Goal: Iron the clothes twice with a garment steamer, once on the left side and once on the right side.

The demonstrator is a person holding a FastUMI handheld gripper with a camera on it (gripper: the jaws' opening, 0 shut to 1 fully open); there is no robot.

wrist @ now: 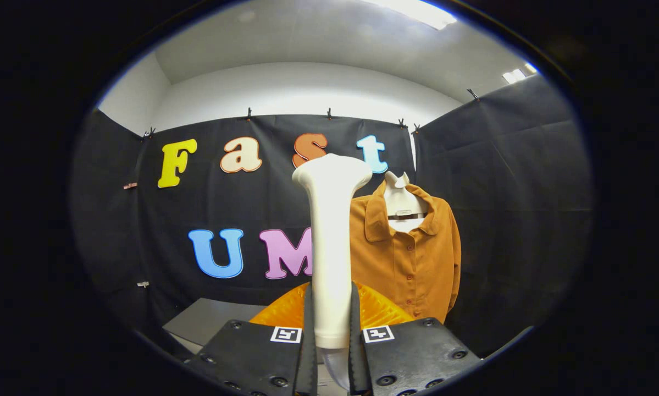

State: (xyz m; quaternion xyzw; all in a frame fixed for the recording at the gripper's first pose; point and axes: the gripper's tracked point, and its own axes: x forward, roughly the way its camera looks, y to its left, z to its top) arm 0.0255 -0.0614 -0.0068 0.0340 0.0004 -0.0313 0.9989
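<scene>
1. Gripper view: the gripper (330,330) reaches forward from the bottom of the scene, its two black fingers (309,335) standing upright and close together. Each finger base carries a small black-and-white square marker (285,334).
2. The fingers are closed on the handle of a white garment steamer (330,242), one finger pressing each side of its lower part. The steamer stands upright between them and widens at the top into a flat, rounded head.
3. Just behind the fingers, low down, sits an orange quilted-looking object (381,311); what it is cannot be told.
4. Beyond the steamer and slightly to its right hangs an orange button-up shirt (409,258) with a collar and a row of buttons down the front. It is on a white hanger form (400,201) against the black cloth wall (505,187) of the booth. The steamer head is apart from the shirt, nearer the camera, and covers the shirt's left edge in this view.
5. A grey table surface (208,322) lies low to the left of the fingers.
6. Above the cloth wall are a pale wall and ceiling with a bright ceiling light (417,11).
</scene>
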